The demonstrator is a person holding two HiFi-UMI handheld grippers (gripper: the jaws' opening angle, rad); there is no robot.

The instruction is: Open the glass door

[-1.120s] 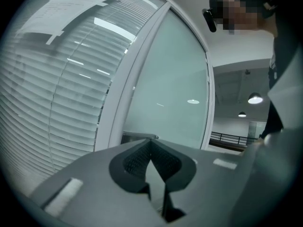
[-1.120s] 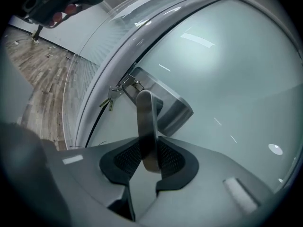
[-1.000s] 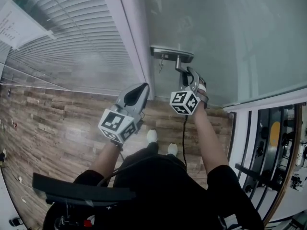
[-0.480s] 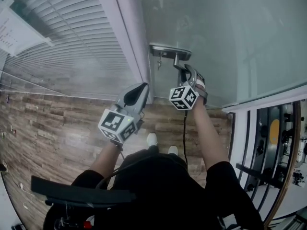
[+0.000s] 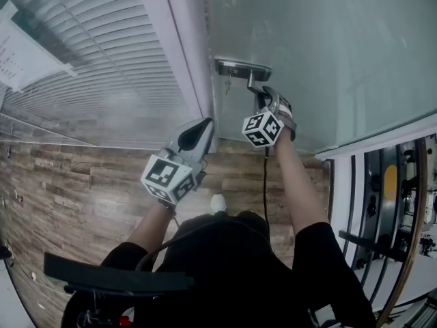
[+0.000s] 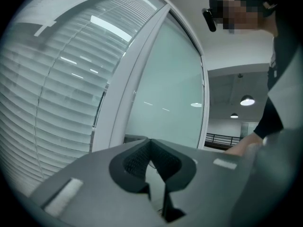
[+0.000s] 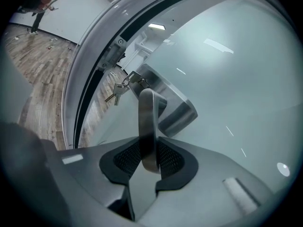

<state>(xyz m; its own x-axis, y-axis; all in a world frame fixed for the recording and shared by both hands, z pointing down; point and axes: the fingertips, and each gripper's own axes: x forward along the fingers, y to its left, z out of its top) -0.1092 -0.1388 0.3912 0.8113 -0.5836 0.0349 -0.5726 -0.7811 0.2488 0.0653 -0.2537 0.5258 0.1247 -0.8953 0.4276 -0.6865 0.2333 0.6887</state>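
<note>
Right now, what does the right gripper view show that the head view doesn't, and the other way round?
Only the right gripper view: the right tool's pads pressed on both sides of the handle. Only the head view: the left tool, away from the handle, and the blinds. Both: the handle, its metal plate and the glass door.

The door handle (image 7: 147, 122) stands between the right gripper (image 7: 149, 157) jaws, keys (image 7: 117, 92) hanging left of it, the left gripper (image 5: 200, 127) further left.

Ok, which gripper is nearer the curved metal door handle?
Right. The right gripper grips the curved metal door handle; the left gripper hangs apart, lower left of it.
</note>
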